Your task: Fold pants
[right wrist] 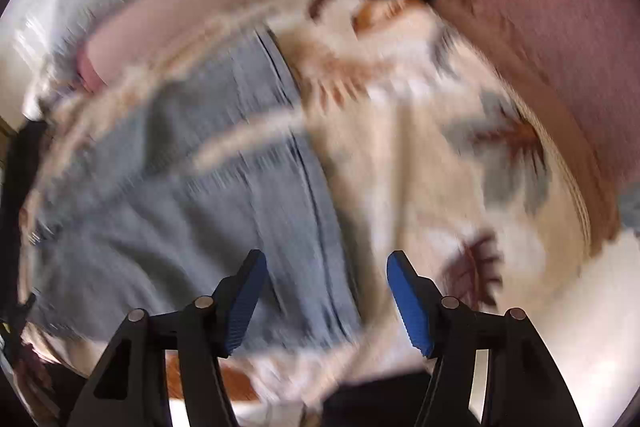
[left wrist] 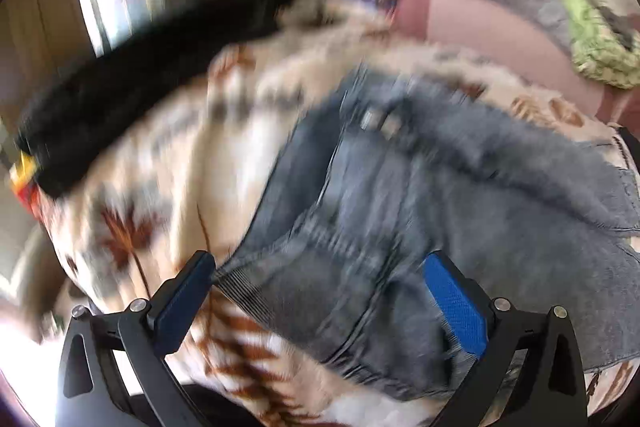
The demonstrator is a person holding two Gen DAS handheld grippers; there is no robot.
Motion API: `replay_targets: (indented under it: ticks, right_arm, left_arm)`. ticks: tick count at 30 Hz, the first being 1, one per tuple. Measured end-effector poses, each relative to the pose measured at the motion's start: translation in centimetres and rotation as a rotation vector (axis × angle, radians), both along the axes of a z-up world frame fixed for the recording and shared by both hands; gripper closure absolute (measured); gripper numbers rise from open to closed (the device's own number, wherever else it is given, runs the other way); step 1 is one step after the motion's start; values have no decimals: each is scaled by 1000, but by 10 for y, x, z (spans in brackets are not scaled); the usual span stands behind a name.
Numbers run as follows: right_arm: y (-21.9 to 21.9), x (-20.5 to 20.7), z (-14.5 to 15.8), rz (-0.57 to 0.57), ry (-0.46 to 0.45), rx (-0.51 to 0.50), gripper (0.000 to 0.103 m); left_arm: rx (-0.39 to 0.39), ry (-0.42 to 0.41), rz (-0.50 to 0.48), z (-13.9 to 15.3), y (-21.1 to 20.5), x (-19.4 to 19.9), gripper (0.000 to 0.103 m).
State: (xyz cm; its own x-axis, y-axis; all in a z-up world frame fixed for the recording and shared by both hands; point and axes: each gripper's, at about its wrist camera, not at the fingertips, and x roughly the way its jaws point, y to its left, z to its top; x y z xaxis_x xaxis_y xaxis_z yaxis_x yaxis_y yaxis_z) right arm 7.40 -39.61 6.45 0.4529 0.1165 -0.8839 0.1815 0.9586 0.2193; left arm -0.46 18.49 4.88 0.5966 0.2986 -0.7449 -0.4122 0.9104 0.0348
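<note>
Both tongs, my left gripper (left wrist: 320,303) and right gripper (right wrist: 326,301), stand spread and pinch nothing. Just beyond them the jeans (left wrist: 420,219) lie on the leaf-patterned blanket (left wrist: 168,179). I judge I released them to settle the fold.

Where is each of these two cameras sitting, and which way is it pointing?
Left wrist view: sits on the left gripper, looking steeply down over its two blue-padded fingers, spread apart, at the blue jeans on a leaf-patterned blanket.
Right wrist view: sits on the right gripper, looking down over its open fingers at the jeans' edge and blanket.
Shared: the jeans, blanket, green cushion. Both are motion-blurred; no hand shows.
</note>
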Motion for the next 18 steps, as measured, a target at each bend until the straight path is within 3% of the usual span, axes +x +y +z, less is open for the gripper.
replay_targets:
  ticks: [3,5,7,8,10,11,13,15,17,18]
  right_arm:
    - [4,48,-14,4,-13,22,37]
    - [6,80,-30,0,-1,8,37]
    - [18,105,-54,20,70,-15,38]
    - [24,106,-62,35,105,-33,57]
    - [41,105,-65,83,108,-159,70]
    - [50,101,-59,108,91,-205,82]
    - [73,87,-40,150,5,-397,82]
    - [87,80,-39,168,-26,-498,82]
    - [93,85,-70,207,83,-538,78]
    - [94,87,-80,218,96,-555,77]
  left_arm:
    - [34,-33,-73,8,-17,9,0]
    - [53,6,-89,-3,-23,18,0]
    - [24,69,-95,-20,-23,27,0]
    - [0,113,-82,-29,-20,31,0]
    - [-43,144,-74,-38,-15,36,0]
    - [-53,143,-71,-39,-14,37,0]
    - [-45,137,-63,-40,-12,37,0]
    - [-31,136,-63,-42,-16,35,0]
    - [-22,138,-62,-42,-19,35,0]
    - [-25,140,-62,-41,-19,36,0]
